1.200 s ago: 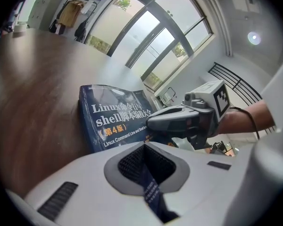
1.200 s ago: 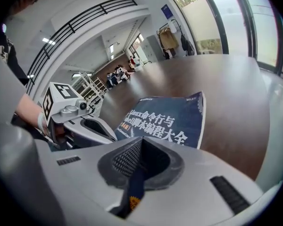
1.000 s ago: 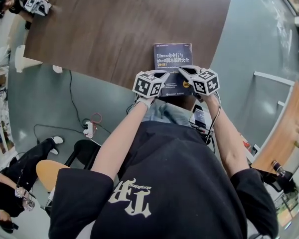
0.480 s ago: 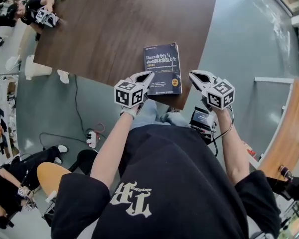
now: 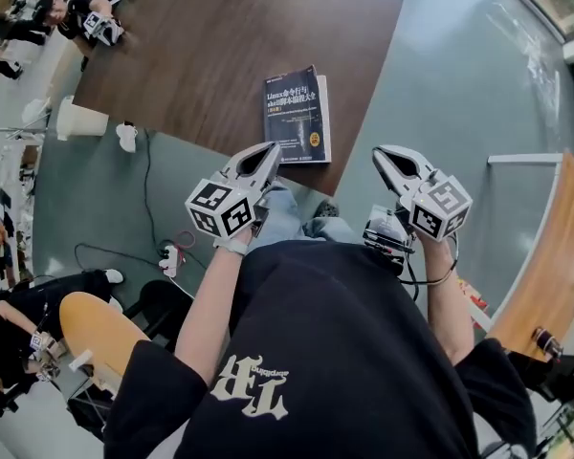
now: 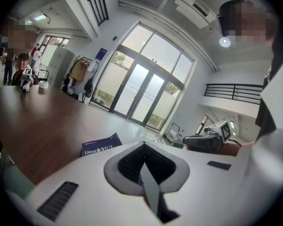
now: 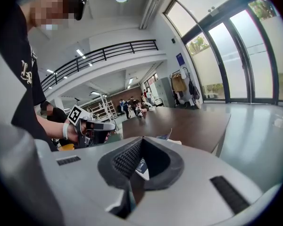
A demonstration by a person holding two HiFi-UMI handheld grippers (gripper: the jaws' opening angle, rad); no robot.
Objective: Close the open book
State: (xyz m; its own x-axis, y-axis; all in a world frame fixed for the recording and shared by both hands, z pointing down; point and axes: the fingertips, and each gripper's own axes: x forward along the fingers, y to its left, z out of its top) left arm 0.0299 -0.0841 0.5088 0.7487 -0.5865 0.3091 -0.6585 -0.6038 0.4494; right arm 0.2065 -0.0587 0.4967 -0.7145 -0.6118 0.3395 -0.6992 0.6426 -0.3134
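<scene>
The book (image 5: 297, 115), dark blue with white title print, lies closed and flat near the front edge of the brown table (image 5: 201, 46). My left gripper (image 5: 265, 151) hangs off the table's front edge, just below-left of the book, jaws shut and empty. My right gripper (image 5: 383, 153) is held to the right of the table's corner, apart from the book, jaws together with nothing between them. In the left gripper view the book (image 6: 101, 145) shows just beyond the shut jaws. In the right gripper view a corner of the book (image 7: 164, 137) peeks over them.
A seated person (image 5: 86, 12) with a gripper is at the table's far left end. A white chair (image 5: 77, 118) stands by that side. Cables and a power strip (image 5: 169, 254) lie on the floor. Another wooden table (image 5: 545, 266) stands at the right.
Both grippers have drawn back from the book's near edge toward my body and risen, spreading apart. The book stays closed on the table.
</scene>
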